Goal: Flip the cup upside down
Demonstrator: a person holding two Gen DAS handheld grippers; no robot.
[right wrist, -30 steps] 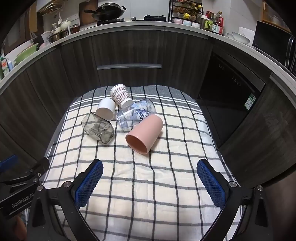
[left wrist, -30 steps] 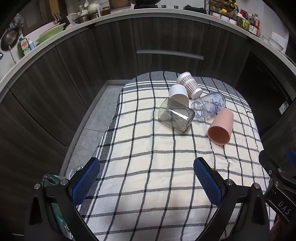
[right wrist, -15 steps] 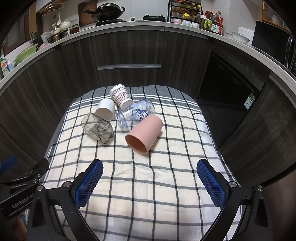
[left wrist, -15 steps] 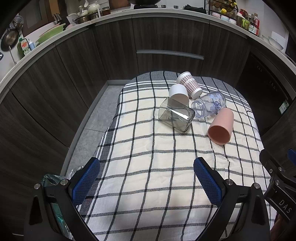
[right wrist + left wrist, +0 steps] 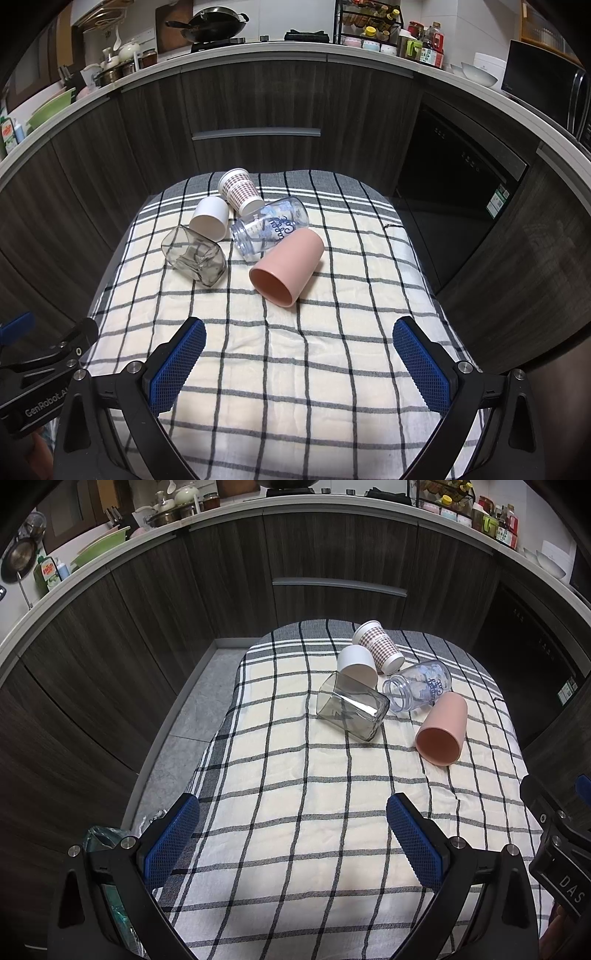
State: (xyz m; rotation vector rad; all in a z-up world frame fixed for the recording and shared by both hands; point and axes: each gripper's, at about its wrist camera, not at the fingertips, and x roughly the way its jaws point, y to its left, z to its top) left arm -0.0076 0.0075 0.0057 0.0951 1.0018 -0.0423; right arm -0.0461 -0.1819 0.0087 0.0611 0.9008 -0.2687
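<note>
Pink cup (image 5: 287,265) lies on its side on the checked cloth (image 5: 295,369), mouth toward the cameras, inside empty. Just behind it & touching: clear printed bottle (image 5: 269,229), also on its side, empty. Left of pink cup: square glass jar (image 5: 194,256) tipped over, nothing inside. Behind the jar a white cup (image 5: 209,218), then a patterned paper cup (image 5: 241,191), both lying down. Left gripper (image 5: 293,840) & right gripper (image 5: 299,360): jaws wide, holding nothing, near edge of cloth, well apart from pink cup.
</note>
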